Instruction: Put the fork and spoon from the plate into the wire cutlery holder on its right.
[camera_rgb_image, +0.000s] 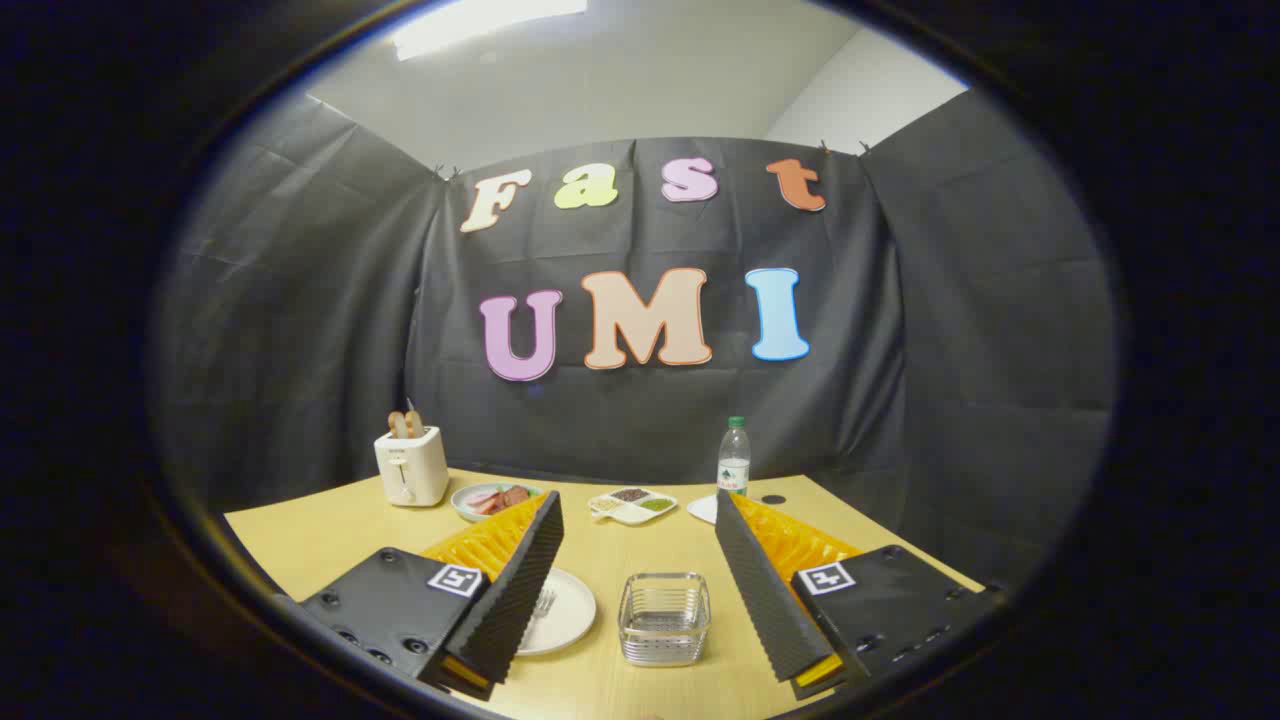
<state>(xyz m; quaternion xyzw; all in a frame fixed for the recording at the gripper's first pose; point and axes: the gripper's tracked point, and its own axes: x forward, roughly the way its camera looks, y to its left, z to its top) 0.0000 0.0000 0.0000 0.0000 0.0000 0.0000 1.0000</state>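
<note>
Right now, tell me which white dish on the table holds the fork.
The round white plate beside the left finger, left of the wire cutlery holder; fork tines show on it. The open gripper hovers above.

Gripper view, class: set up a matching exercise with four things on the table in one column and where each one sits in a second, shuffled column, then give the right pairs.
1. toaster
2. water bottle
3. wire cutlery holder
4. fork

A. between the open gripper's fingers
B. on the white plate, by the left finger
C. far back, beyond the right finger
D. far back, holding toast

Pairs: 1-D, 2-C, 3-A, 4-B
</note>
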